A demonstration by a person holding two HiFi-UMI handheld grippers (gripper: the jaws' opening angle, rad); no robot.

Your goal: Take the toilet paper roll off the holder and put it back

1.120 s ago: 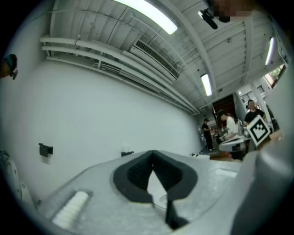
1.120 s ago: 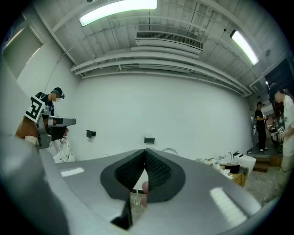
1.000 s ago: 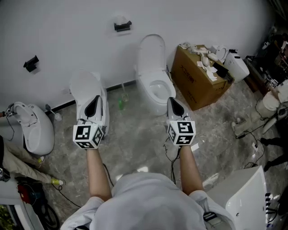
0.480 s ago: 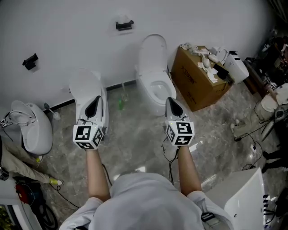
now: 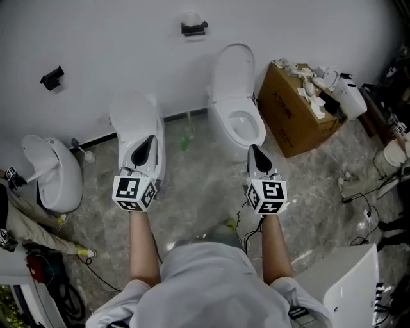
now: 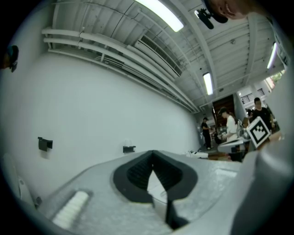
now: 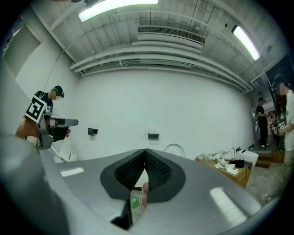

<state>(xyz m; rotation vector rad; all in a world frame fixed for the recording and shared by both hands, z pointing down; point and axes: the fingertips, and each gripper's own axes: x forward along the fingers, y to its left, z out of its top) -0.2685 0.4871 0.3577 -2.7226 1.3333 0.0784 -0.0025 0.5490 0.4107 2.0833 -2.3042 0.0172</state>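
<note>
High on the white wall hangs a black holder (image 5: 193, 28) with the white toilet paper roll (image 5: 190, 17) on it. The holder is small and far off in the left gripper view (image 6: 129, 148) and in the right gripper view (image 7: 153, 136). My left gripper (image 5: 148, 141) is shut and empty, held over a white toilet at the left. My right gripper (image 5: 255, 150) is also shut and empty, just in front of the middle toilet. Both point at the wall, well short of the holder. Their jaw tips meet in each gripper view: left gripper (image 6: 153, 153), right gripper (image 7: 145, 151).
A second black holder (image 5: 52, 77) is on the wall at the left. Three white toilets (image 5: 236, 106) stand along the wall, with a green bottle (image 5: 184, 142) between two. A cardboard box (image 5: 301, 115) with loose parts stands at the right. Cables cross the floor. People stand far right (image 7: 261, 120).
The head view has shifted: the holder and toilets now lie further right and higher, and both grippers sit a little lower in the picture. Both stay shut.
</note>
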